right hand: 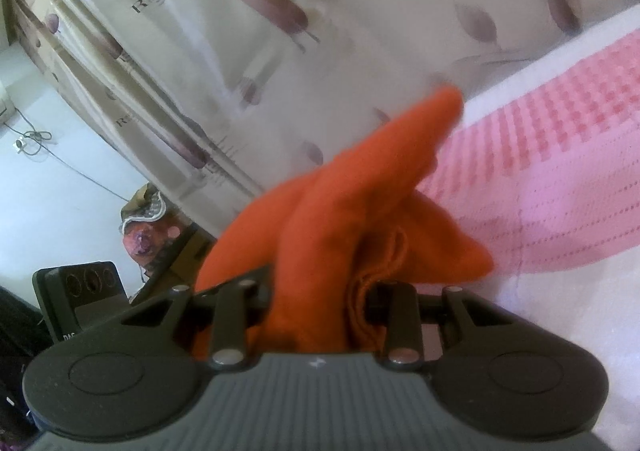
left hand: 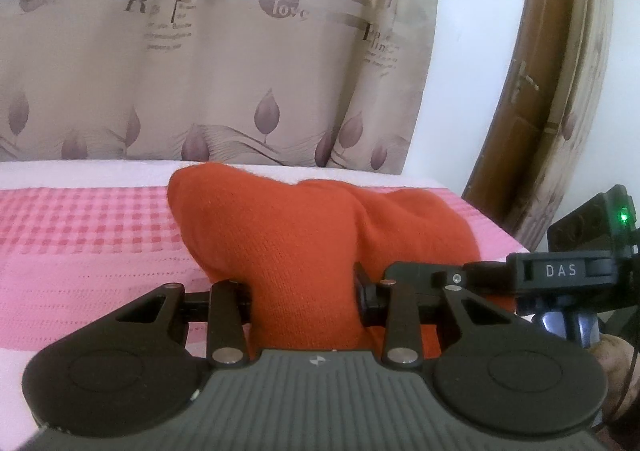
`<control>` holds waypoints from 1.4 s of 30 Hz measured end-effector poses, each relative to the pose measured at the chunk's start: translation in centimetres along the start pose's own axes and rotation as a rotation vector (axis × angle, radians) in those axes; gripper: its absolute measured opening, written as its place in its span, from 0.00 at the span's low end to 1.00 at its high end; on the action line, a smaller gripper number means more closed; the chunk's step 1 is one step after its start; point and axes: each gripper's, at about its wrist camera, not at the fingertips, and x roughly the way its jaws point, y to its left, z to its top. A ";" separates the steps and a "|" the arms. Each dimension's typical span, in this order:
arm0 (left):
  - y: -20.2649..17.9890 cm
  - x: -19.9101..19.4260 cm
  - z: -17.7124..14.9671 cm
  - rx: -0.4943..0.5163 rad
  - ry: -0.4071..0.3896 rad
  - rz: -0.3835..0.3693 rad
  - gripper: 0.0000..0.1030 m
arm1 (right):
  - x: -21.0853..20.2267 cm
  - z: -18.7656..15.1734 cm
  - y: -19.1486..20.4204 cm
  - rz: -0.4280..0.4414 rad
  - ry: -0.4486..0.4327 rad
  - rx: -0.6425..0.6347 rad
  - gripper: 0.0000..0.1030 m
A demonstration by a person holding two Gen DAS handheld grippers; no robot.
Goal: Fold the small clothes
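An orange knitted garment (left hand: 312,235) is bunched up above the pink checked bedspread (left hand: 80,235). My left gripper (left hand: 306,291) is shut on one part of it; the cloth fills the gap between the jaws and hides the fingertips. In the right wrist view the same orange garment (right hand: 332,219) rises in folds, with a pointed corner sticking up toward the curtain. My right gripper (right hand: 320,303) is shut on it too, with a folded hem bulging at its right finger. The right gripper's body (left hand: 560,271) shows at the right edge of the left wrist view, close beside the left one.
A beige curtain with leaf prints (left hand: 224,63) hangs behind the bed. A brown wooden frame (left hand: 520,91) stands at the right. The pink bedspread (right hand: 560,171) stretches to the right in the right wrist view. A cable and socket (right hand: 32,141) are on the white wall.
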 end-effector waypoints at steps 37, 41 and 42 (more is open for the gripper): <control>3.6 1.5 -6.8 -0.088 0.070 0.169 0.95 | 2.2 -5.4 -2.8 -0.193 0.083 -0.035 0.44; 3.6 1.4 -7.2 -0.067 0.045 0.215 1.00 | 2.1 -6.7 -1.3 -0.338 0.068 -0.157 0.67; 3.7 1.5 -7.3 -0.067 0.048 0.222 1.00 | 1.9 -7.1 -1.0 -0.358 0.055 -0.178 0.70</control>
